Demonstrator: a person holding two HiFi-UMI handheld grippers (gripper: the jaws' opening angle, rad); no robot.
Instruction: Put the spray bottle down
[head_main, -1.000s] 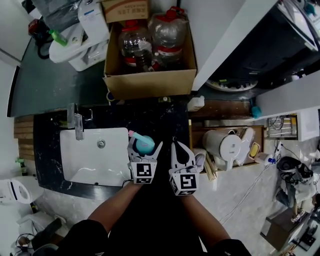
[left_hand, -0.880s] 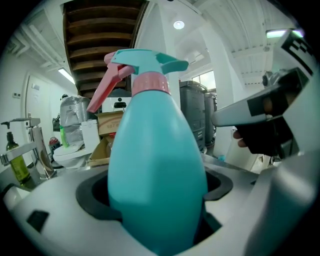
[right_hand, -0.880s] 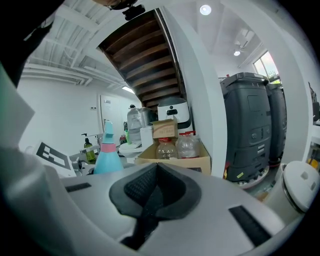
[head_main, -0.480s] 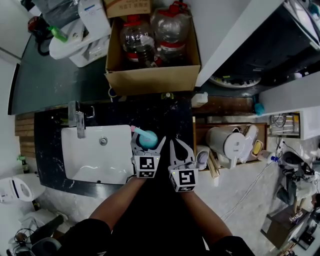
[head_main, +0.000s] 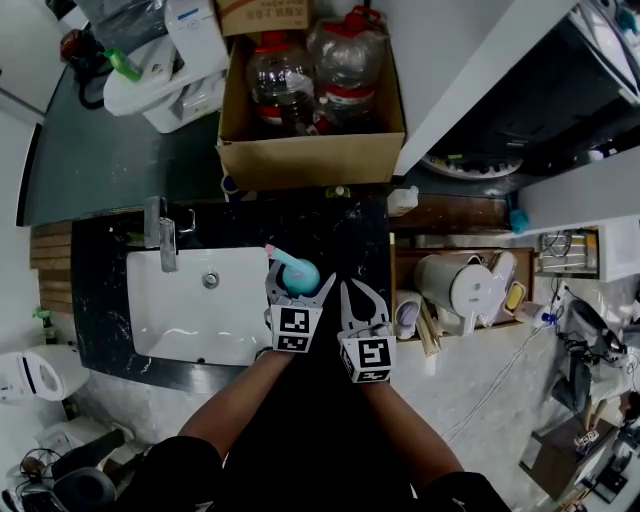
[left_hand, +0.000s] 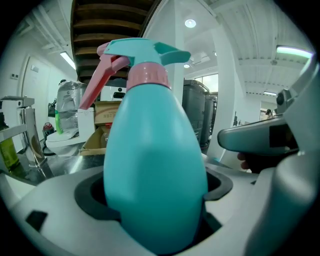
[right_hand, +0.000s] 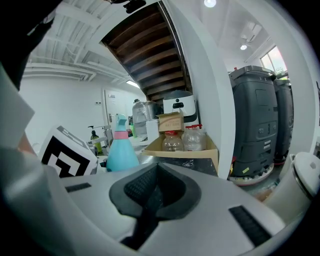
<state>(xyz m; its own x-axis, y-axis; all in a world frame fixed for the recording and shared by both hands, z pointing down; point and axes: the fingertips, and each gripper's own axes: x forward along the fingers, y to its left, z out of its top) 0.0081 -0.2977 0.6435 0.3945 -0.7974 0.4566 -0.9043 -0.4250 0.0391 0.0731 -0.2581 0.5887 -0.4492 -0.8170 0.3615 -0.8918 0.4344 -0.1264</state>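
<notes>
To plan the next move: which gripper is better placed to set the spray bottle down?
Left. The left gripper clamps the spray bottle upright above the dark counter beside the sink; the right gripper is shut and empty.

The head view is looking steeply down from well above onto the dark counter (head_main: 335, 235) and white sink (head_main: 190, 320), with the cardboard box (head_main: 310, 160) at its top edge. The left gripper view is sitting low, facing out across the counter, so close to the spray bottle (left_hand: 155, 170) that it is filling the frame. The right gripper view is facing the same way from alongside, sharing that bottle at its left and the box beyond.
</notes>
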